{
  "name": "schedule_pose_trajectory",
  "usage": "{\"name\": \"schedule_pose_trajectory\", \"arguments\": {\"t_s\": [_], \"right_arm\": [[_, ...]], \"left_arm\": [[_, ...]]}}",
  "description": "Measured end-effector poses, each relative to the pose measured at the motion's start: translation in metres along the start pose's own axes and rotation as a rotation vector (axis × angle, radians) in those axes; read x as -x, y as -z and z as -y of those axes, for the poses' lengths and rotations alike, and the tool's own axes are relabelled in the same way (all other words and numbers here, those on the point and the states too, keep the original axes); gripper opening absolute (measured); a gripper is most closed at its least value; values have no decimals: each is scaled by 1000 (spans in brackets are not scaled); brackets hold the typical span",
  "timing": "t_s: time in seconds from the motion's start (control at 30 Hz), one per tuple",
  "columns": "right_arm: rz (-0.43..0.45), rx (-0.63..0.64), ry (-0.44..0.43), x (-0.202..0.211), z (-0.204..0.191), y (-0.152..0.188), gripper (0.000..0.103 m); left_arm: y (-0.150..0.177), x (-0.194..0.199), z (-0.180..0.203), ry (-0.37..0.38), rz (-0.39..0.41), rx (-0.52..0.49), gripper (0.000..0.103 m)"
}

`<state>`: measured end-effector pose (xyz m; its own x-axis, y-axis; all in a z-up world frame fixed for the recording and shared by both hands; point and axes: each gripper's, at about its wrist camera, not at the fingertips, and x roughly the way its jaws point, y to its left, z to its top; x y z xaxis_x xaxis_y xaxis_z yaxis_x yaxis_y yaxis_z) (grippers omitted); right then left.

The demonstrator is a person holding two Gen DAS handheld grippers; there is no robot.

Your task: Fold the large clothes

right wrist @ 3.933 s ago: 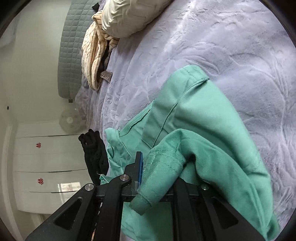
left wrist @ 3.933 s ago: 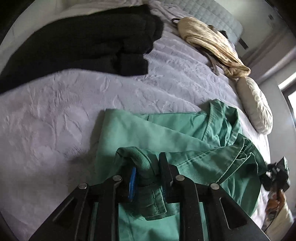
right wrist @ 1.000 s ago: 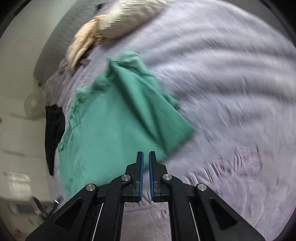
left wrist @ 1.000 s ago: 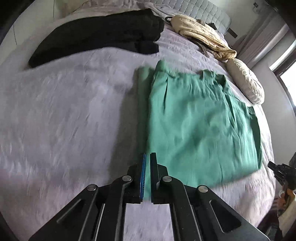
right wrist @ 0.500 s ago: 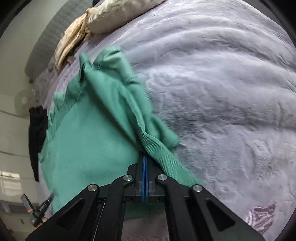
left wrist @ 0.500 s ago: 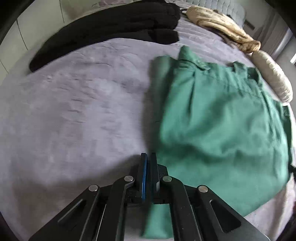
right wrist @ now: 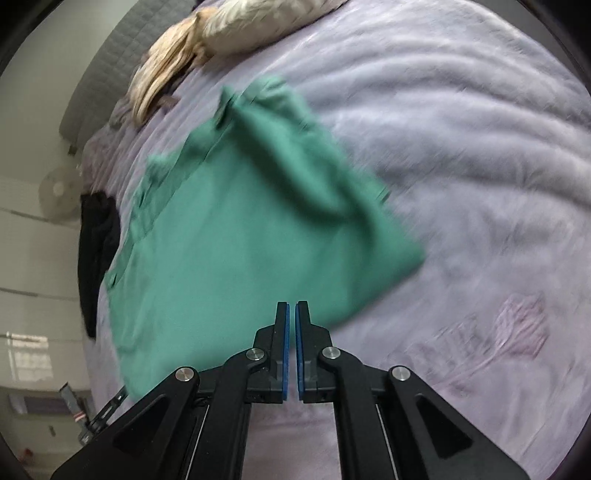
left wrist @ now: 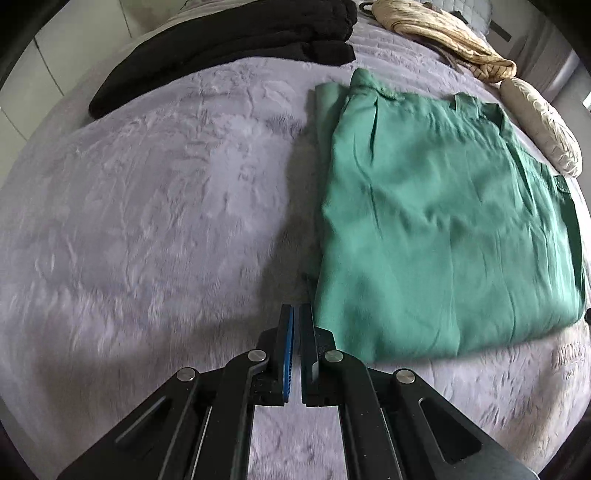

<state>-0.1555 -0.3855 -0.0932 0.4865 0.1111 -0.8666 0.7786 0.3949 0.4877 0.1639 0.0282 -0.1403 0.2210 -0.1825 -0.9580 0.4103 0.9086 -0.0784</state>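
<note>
Both the left gripper and right gripper are nearly closed and grip nothing, poised above the bedspread just beside the folded green garment. Black clothes and a beige garment lie toward the bed's far edge.

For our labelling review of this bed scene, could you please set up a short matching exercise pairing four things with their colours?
Things:
1. folded garment
2. clothing pile at the far left
3. bedspread
4. crumpled garment by the headboard

Colours:
A. black
B. cream
C. green
D. pale lilac

Pairs: 1-C, 2-A, 3-D, 4-B
</note>
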Motion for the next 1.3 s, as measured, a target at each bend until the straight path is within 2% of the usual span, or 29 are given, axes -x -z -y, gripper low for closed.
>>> {"name": "schedule_pose_trajectory", "arguments": {"t_s": [0.3,0.33,0.37,0.4,0.43,0.47,0.57,0.77,0.9,1.0,1.13,1.3], "right_arm": [[-142,34,-51,-48,-47,51,4],[-150,41,-52,-51,-51,55,7],[-159,51,-53,-55,-57,60,12],[-166,65,-51,-58,-63,65,38],[-164,75,-51,-60,-68,69,72],[-157,92,-55,-60,-74,74,81],[-176,147,-60,-67,-91,84,82],[-208,188,-75,-84,-117,97,82],[-196,210,-89,-89,-129,101,86],[-173,231,-102,-91,-138,105,103],[-223,246,-126,-99,-151,110,103],[-262,226,-131,-105,-152,117,103]], "left_arm": [[24,2,-18,-15,-12,41,4],[30,3,-24,-19,-13,48,4],[32,3,-26,-17,-16,59,10],[35,2,-30,-4,-22,78,31],[37,1,-33,-12,-25,91,102],[39,1,-37,-28,-10,109,102],[43,-5,-42,-9,-7,118,103],[45,-2,-46,-52,13,110,103],[40,-4,-45,-43,-7,95,103],[33,-9,-40,-41,-19,62,103],[25,1,-41,7,20,102,103],[-3,-2,-33,12,74,119,103]]}}
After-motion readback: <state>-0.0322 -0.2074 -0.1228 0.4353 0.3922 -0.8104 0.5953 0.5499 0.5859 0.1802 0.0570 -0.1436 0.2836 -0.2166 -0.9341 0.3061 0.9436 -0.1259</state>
